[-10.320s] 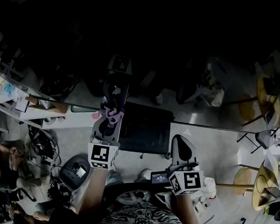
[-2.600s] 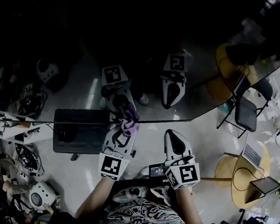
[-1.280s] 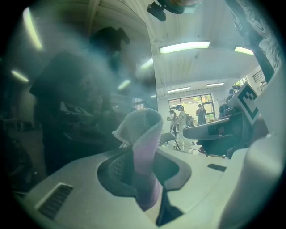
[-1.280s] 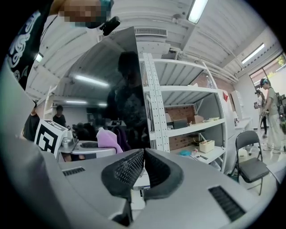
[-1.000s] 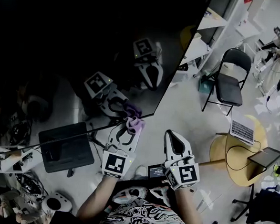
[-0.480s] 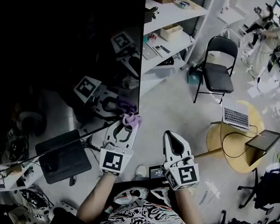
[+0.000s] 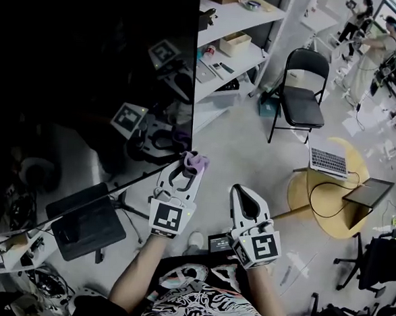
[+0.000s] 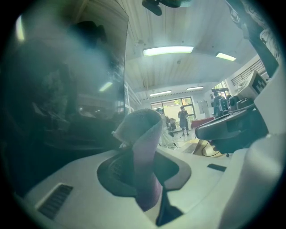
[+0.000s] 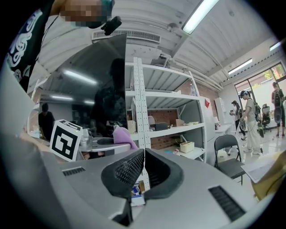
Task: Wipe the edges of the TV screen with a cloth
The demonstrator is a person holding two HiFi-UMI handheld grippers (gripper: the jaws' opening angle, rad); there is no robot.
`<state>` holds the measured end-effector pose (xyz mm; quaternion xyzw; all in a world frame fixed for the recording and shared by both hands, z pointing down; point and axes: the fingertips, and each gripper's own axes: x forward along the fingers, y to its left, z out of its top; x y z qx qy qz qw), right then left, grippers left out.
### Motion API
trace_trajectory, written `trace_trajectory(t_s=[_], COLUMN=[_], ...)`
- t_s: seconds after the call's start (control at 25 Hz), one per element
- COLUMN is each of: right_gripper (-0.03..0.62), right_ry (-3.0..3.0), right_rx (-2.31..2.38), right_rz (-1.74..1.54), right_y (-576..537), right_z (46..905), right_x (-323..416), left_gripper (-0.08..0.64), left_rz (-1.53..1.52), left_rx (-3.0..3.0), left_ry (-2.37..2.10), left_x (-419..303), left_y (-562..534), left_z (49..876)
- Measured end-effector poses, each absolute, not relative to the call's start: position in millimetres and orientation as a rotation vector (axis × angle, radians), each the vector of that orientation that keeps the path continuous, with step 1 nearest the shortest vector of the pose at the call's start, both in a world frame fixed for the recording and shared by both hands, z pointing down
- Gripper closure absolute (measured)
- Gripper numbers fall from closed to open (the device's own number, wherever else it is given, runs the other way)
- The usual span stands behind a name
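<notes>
Slid right to corner of glossy black TV screen point(image 7: 90, 52), left gripper point(image 7: 191, 166) clamping crumpled lilac cloth point(image 7: 198, 163), right gripper point(image 7: 243, 193) closed

Left gripper point(image 7: 189, 168): held out in front of the body, reaching farther forward than the right one, its tip tilted slightly to the right.
Left jaws: clamped on a pale purple cloth point(image 8: 143, 134), which stands up between the pads and bunches above the tip.
Left marker cube point(image 7: 167, 217): faces the head camera, just ahead of the wrist.
Left forearm point(image 7: 134, 274): bare, angled up and slightly right.
Right gripper point(image 7: 244, 193): held lower and closer to the body, pointing forward.
Right jaws: pressed together, nothing between them.
Right forearm point(image 7: 264, 295): bare, close to the torso.
</notes>
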<state>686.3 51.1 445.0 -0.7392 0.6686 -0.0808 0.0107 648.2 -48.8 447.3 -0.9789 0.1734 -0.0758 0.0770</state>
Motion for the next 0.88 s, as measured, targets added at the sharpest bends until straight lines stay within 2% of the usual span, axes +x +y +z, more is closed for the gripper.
trace_trajectory(t_s=[0.32, 0.52, 0.88], right_gripper=[0.563, 0.563, 0.563], right_ry=[2.105, 2.124, 2.285], right_rx=[-2.315, -2.283, -2.114], right_rz=[-0.257, -0.301, -0.263], right_y=[55.2, 53.8, 17.5], right_z=[441.4, 440.7, 444.6], right_x=[674.1, 674.0, 585.5], left_gripper=[0.457, 0.457, 0.457], left_rz=[-0.064, -0.116, -0.246], left_rx=[-2.841, -2.806, -2.755], left_ry=[0.352, 0.407, 0.677], left_x=[648.3, 622.0, 489.3], left_y=[-16.8, -2.6, -30.1], left_z=[405.3, 394.6, 398.4])
